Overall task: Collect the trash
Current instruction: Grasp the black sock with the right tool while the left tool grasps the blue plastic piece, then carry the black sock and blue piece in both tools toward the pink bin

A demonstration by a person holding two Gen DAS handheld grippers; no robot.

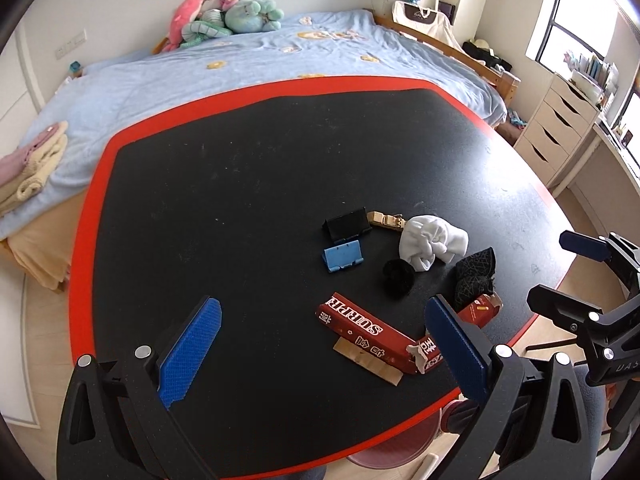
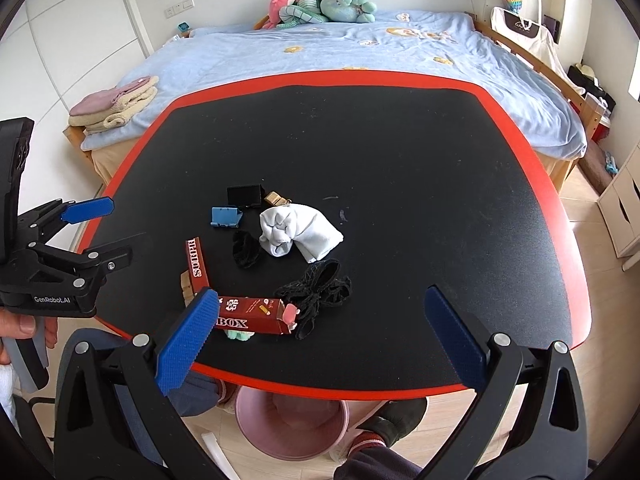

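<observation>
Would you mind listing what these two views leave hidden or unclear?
- Pink bin: right wrist view, far rim hidden under the table edge.
- Red box: left wrist view, torn end hidden behind the left hand-held gripper finger.
- Small toy: right wrist view, mostly hidden behind the red box.

Two wrist fisheyes above the near edge, sharing the table [image 1: 280, 160].

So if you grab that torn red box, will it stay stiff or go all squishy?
The red box will probably squash: it looks like thin card, torn open at one end and already bent into an L. It is likely light, so open fingers should lift it easily. Whatever pokes out of the torn end might drop.
</observation>
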